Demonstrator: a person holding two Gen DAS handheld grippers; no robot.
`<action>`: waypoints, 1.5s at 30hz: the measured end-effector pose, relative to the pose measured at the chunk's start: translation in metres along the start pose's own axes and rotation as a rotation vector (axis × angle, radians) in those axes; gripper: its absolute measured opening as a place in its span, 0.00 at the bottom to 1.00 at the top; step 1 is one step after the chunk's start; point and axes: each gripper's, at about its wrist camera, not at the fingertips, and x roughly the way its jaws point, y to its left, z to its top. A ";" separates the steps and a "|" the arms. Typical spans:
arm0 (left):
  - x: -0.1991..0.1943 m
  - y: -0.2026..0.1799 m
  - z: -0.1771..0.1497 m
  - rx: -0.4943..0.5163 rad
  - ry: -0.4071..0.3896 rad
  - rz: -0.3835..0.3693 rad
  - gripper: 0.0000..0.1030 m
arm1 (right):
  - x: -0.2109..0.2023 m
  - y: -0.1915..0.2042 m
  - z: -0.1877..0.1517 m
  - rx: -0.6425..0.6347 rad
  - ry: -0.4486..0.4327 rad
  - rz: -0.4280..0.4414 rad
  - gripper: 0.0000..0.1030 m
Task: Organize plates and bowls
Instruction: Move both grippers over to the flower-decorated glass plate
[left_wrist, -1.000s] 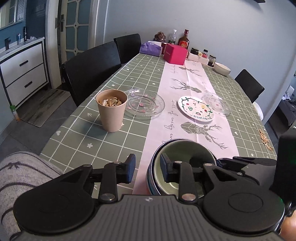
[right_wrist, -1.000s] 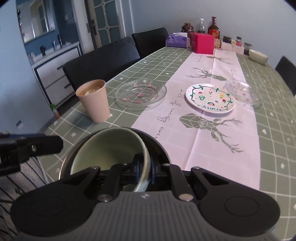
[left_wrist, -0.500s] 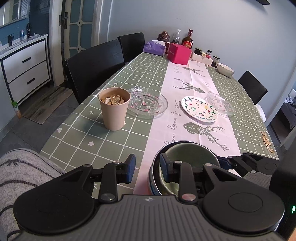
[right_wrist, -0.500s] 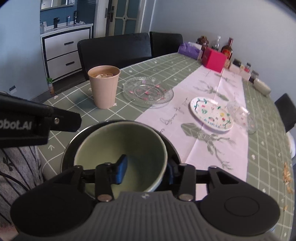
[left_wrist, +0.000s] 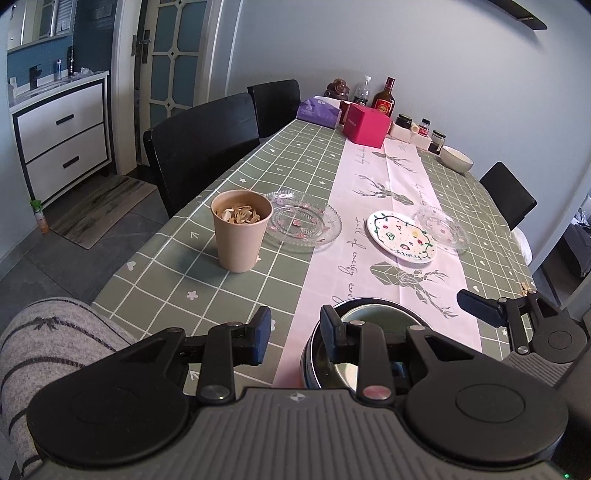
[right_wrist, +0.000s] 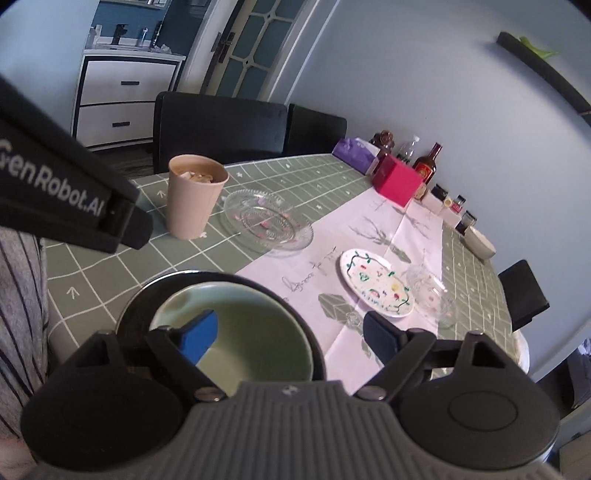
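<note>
Green bowl (right_wrist: 255, 332) nested in a dark metal bowl (left_wrist: 373, 314) at the worktop's (left_wrist: 221, 280) near edge. Right claw (right_wrist: 291, 330) opening, spread across the green rim, pads clear of it. Left claw (left_wrist: 295, 332) half-spread, apparently straddling the metal bowl's wall; contact unclear. Green bowl: pale glaze, empty.

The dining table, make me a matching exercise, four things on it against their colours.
Things:
1. paper cup
2. box
3. nested inner bowl
4. tissue pack

Colours:
A. purple
B. pale green
C. beige
D. magenta pink

Pairs: 1-C, 2-D, 3-B, 4-A
</note>
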 end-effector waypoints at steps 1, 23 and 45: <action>-0.001 -0.001 0.000 0.001 -0.003 0.001 0.34 | -0.001 -0.003 0.001 0.018 -0.003 0.008 0.82; -0.015 -0.044 0.052 0.204 -0.242 -0.044 0.61 | -0.004 -0.083 -0.008 0.338 -0.103 -0.039 0.92; 0.145 0.037 0.155 0.092 0.000 -0.095 0.63 | 0.136 -0.162 0.014 0.808 0.000 0.299 0.70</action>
